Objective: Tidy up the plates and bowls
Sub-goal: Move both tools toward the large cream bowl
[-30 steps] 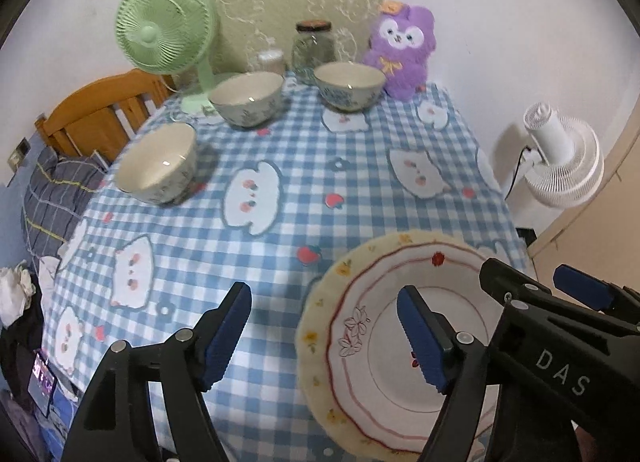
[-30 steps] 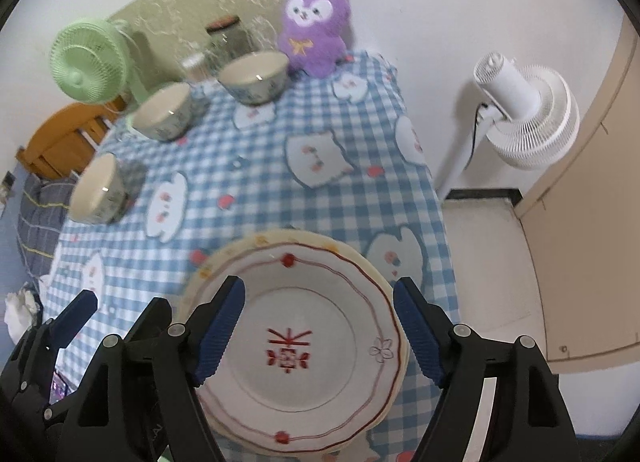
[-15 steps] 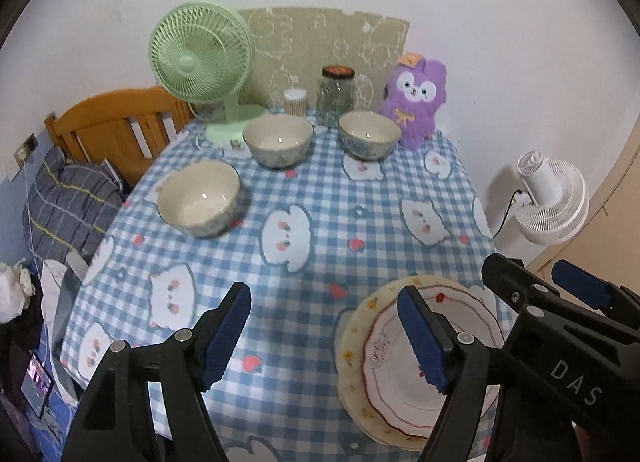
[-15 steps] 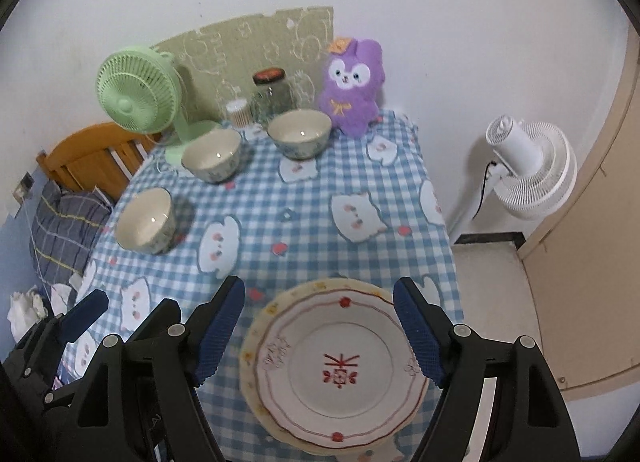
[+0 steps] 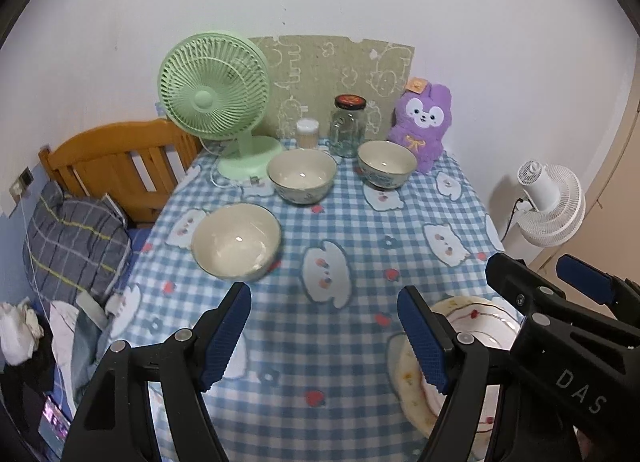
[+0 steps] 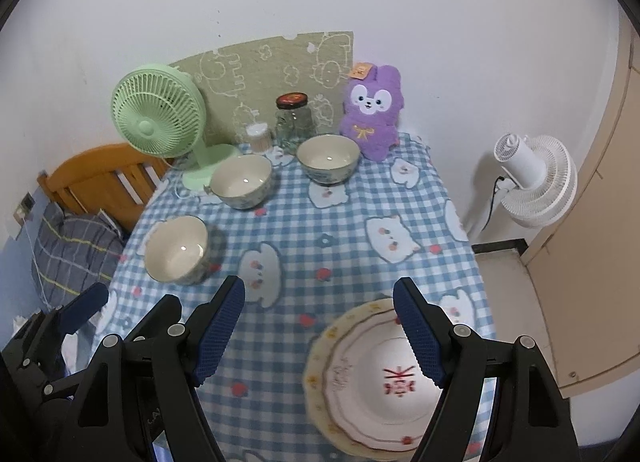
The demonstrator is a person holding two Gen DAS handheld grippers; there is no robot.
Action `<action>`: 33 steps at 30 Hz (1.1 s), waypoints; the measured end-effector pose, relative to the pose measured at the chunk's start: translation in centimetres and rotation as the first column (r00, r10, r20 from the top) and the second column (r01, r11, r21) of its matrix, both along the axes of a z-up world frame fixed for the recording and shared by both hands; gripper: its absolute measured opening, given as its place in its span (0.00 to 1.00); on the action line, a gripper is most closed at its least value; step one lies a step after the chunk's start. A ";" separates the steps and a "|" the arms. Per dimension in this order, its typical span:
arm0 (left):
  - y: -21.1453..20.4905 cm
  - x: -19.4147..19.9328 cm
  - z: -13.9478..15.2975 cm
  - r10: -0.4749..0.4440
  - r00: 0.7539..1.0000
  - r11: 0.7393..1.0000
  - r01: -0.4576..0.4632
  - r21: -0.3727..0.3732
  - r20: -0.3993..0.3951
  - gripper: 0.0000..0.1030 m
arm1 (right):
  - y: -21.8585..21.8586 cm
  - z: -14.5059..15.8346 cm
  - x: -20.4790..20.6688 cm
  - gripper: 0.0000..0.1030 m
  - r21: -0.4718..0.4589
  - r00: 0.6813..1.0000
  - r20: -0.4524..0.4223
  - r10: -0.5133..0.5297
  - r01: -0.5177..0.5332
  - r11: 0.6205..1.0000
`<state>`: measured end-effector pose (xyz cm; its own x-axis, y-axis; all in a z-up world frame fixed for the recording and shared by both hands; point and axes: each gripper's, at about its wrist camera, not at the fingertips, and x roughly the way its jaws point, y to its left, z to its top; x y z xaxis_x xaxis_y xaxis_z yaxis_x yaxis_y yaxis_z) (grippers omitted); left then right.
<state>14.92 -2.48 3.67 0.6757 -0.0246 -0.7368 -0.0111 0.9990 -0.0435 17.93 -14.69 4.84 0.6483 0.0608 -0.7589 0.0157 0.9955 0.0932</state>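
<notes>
Stacked plates [image 6: 372, 378] with red line patterns lie at the near right of the blue checked tablecloth [image 6: 320, 222]; they show partly in the left wrist view too [image 5: 412, 386]. Three cream bowls stand apart: one at the left [image 5: 236, 240] [image 6: 176, 250], one at the back middle [image 5: 301, 175] [image 6: 241, 181], one at the back right [image 5: 387, 163] [image 6: 328, 158]. My left gripper [image 5: 326, 336] hangs open above the near cloth, nothing between its blue pads. My right gripper [image 6: 320, 332] is open above the plates' left edge, holding nothing.
Along the wall stand a green table fan [image 5: 216, 102], a small toothpick pot [image 5: 307, 133], a glass jar [image 5: 348, 126] and a purple plush toy [image 5: 422, 122]. A wooden bed frame [image 5: 120, 158] and bedding are at the left. A white floor fan [image 6: 532, 178] stands at the right.
Both grippers have pulled back and risen from the table; the plates, once between the right gripper's fingers, now lie lower right. Bowls and plates have not moved. Both stay open.
</notes>
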 end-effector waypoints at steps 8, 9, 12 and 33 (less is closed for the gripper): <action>3.7 1.2 0.1 -0.020 1.000 1.000 0.020 -0.016 0.001 0.75 | 3.3 -0.1 0.9 0.77 0.020 1.000 0.022 -0.020 0.019 1.000; 4.3 1.5 0.0 -0.023 1.000 0.999 0.023 -0.023 -0.003 0.75 | 3.8 -0.2 1.1 0.77 0.027 0.999 0.024 -0.023 0.022 0.999; 5.7 2.1 -0.3 -0.013 1.000 0.999 0.012 -0.034 -0.022 0.75 | 5.2 -0.5 1.8 0.77 0.015 0.999 0.024 -0.032 0.031 0.999; 11.9 8.3 -5.2 0.014 0.999 0.999 -0.012 0.037 -0.050 0.74 | 12.2 -5.9 8.2 0.77 -0.015 0.999 -0.034 -0.019 0.019 1.000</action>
